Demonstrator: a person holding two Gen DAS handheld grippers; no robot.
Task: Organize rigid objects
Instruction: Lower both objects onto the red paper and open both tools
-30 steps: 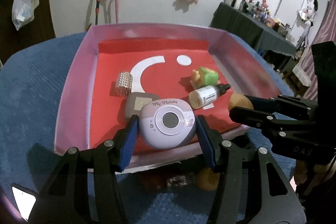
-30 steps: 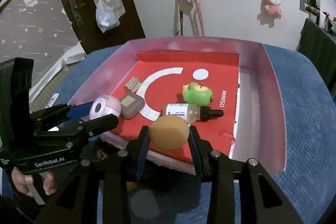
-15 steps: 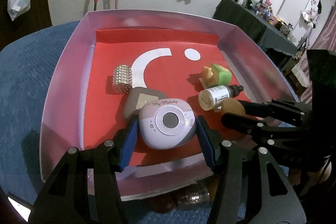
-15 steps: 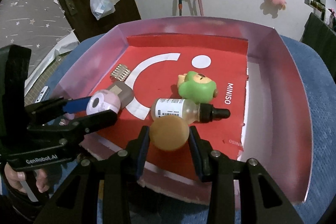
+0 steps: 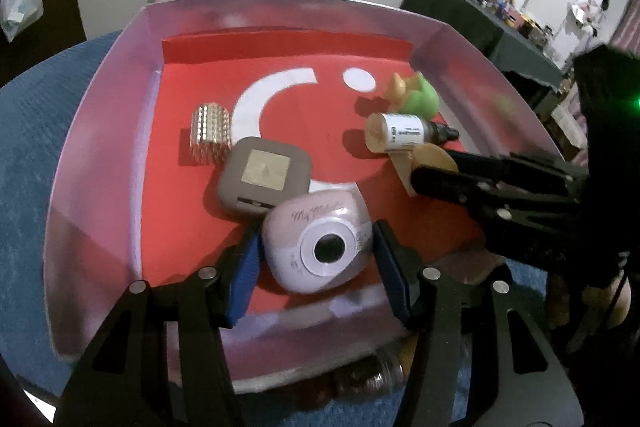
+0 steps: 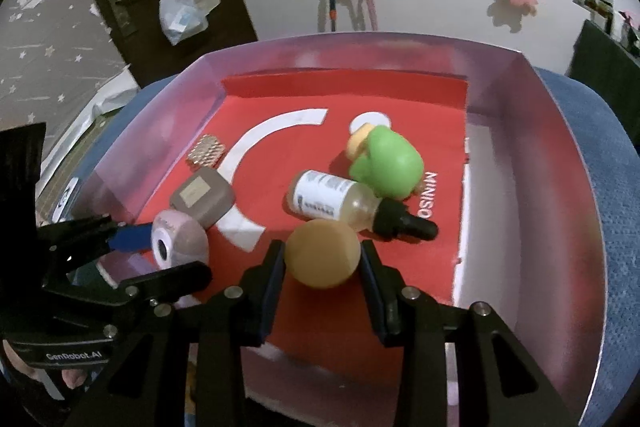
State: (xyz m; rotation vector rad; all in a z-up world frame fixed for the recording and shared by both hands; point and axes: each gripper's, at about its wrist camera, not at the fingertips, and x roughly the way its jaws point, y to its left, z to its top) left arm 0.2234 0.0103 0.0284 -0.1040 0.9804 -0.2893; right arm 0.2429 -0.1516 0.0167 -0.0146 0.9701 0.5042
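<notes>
My left gripper is shut on a lilac toy camera, held low over the red floor near the front wall of a pink-walled box. From the right wrist view the same camera sits between that gripper's blue pads at the left. My right gripper is shut on a tan round object, just in front of a dropper bottle lying on its side. That tan object shows beside the bottle.
Inside the box lie a green toy figure, a brown square case just behind the camera, and a studded metal roll. The box rests on blue cloth. Dark jars lie under its front edge.
Both grippers have moved forward and down, from over the box's front wall to low inside it, each keeping its object. The things lying in the box have not moved.
</notes>
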